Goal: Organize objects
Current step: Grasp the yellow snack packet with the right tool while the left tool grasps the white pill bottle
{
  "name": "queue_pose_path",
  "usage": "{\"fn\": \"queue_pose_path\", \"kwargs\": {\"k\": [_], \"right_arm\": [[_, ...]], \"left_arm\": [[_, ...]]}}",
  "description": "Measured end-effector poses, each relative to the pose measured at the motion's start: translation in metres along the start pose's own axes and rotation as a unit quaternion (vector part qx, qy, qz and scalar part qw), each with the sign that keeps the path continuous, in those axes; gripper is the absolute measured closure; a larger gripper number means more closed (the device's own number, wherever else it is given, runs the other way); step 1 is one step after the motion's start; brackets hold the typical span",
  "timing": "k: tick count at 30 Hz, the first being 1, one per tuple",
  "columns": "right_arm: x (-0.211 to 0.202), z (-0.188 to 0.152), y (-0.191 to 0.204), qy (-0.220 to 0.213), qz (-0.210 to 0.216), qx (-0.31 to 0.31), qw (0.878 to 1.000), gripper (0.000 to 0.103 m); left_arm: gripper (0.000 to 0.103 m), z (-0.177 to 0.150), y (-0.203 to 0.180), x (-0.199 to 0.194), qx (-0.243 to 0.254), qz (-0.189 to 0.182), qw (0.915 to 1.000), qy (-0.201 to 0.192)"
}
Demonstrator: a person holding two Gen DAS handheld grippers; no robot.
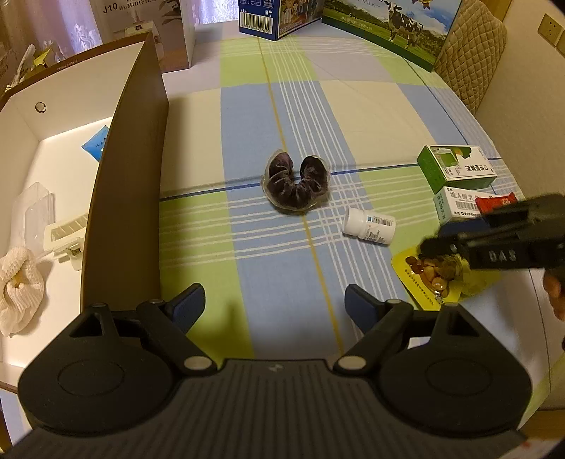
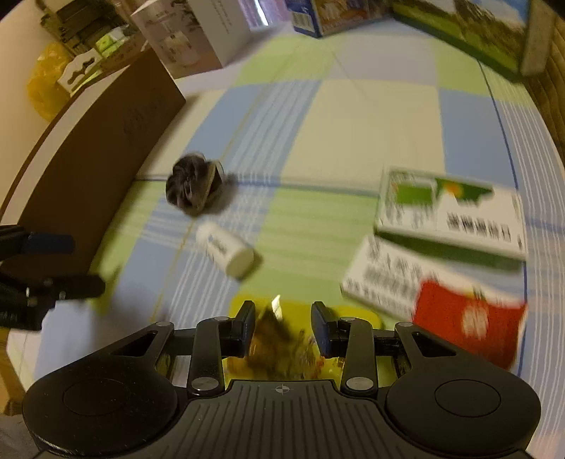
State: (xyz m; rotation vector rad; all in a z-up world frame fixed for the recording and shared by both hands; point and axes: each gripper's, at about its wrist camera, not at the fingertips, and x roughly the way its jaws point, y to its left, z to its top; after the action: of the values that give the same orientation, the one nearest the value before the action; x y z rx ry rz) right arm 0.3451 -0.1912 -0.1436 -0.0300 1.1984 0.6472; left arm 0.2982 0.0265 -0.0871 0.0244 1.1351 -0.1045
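Observation:
A dark velvet scrunchie (image 1: 296, 183) in clear wrap lies mid-table, with a white pill bottle (image 1: 369, 226) on its side to the right of it. My left gripper (image 1: 273, 303) hovers open over bare cloth, nothing between its fingers. At the right lie a green box (image 1: 455, 167), a white box (image 1: 459, 204), a red packet (image 1: 494, 203) and a yellow packet of nuts (image 1: 438, 279). My right gripper (image 2: 284, 326) hangs just over the yellow packet (image 2: 300, 310), jaws part-way apart, straddling it; the view is blurred and no pad visibly presses on it.
A tall open carton (image 1: 123, 176), brown outside and white inside, stands at the left; it holds a blue sachet (image 1: 95, 144), a white clip (image 1: 67, 233) and a white cloth (image 1: 19, 282). Product boxes (image 1: 388, 24) line the far edge. A checked cloth (image 1: 247, 123) covers the table.

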Motion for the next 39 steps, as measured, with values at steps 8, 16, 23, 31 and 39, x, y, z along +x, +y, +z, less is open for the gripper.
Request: {"fn": "queue_pose_path", "kwargs": {"k": [8,16,23,31,39], "right_arm": [[-0.033,-0.053,-0.004,-0.006,0.036,0.067,0.997,0.069],[-0.054,-0.059,0.036,-0.058,-0.041,-0.091,0.993,0.030],[-0.020,-0.041,0.045,-0.001,-0.024,-0.245,0.969,0.025],[0.003,-0.035,0.033,0.033,0.014,-0.259,0.965,0.025],[-0.004,-0.042,0.041,0.006,-0.038,-0.225,0.974,0.038]], "left_arm": [[0.019,-0.004,0.000,-0.001,0.001,-0.001,1.0000,0.001],[0.019,-0.010,-0.001,-0.001,-0.003,0.004,1.0000,0.002],[0.019,-0.016,-0.003,-0.001,-0.010,0.009,0.9999,0.004],[0.019,-0.022,-0.005,-0.003,-0.018,0.013,0.9997,0.004],[0.019,-0.022,-0.009,0.002,-0.015,0.012,0.9998,0.010]]}}
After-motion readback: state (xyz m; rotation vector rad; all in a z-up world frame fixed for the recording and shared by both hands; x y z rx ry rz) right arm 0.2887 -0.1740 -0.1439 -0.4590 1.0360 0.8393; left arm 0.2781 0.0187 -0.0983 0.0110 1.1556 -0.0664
